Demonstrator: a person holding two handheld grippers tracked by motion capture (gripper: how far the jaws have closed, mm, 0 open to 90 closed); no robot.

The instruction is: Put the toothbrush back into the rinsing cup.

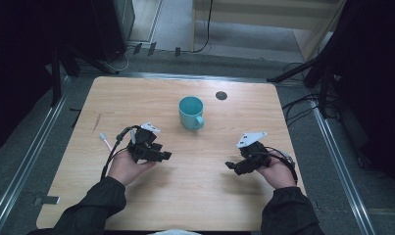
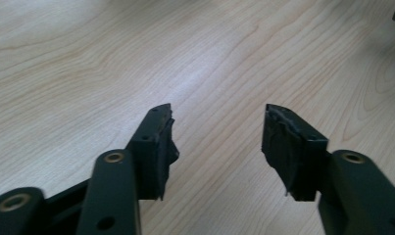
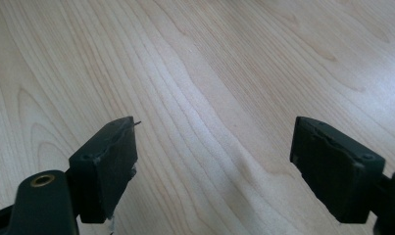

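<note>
**Grippers spread, mug ahead between them**

The left gripper point(image 1: 166, 155) rests low on the surface point(image 1: 136, 98), jaws apart and empty. The teal mug point(image 1: 190, 112) stands upright farther forward, nearer this hand. The right gripper point(image 1: 230, 165) is likewise spread, holding nothing.

The dark round mark point(image 1: 221, 95) on the table point(image 1: 136, 98), at two o'clock from the teal mug point(image 1: 191, 112), is too small to identify.
</note>
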